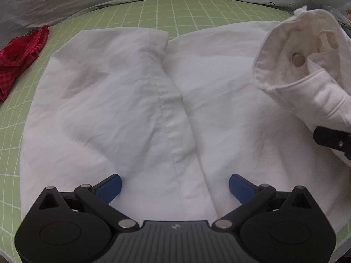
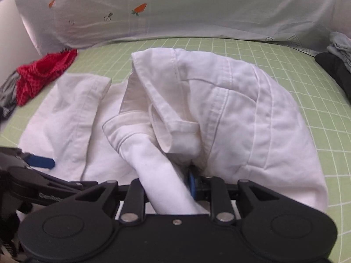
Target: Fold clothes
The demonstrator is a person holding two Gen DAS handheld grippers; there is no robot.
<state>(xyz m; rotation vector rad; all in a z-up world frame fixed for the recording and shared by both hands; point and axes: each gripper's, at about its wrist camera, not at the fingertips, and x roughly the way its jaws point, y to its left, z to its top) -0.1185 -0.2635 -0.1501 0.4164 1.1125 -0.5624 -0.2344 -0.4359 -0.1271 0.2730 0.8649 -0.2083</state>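
White cotton trousers [image 1: 136, 114] spread on green grid mat [image 1: 186, 13], legs at frame centre, waistband [image 2: 197, 100] bunched upper right. Right gripper [image 2: 173, 188] pinches waistband fold; left gripper [image 1: 175, 188] spread wide, hovering over legs. Step, likely: folding waist over legs. Next: lay flat, release. Right pads mostly hidden by cloth. Red garment [image 1: 19, 59] upper left.

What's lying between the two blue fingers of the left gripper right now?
White trousers: a flat stretch with a stitched seam runs between the left gripper's open fingers, which press on nothing. The left wrist view shows it.
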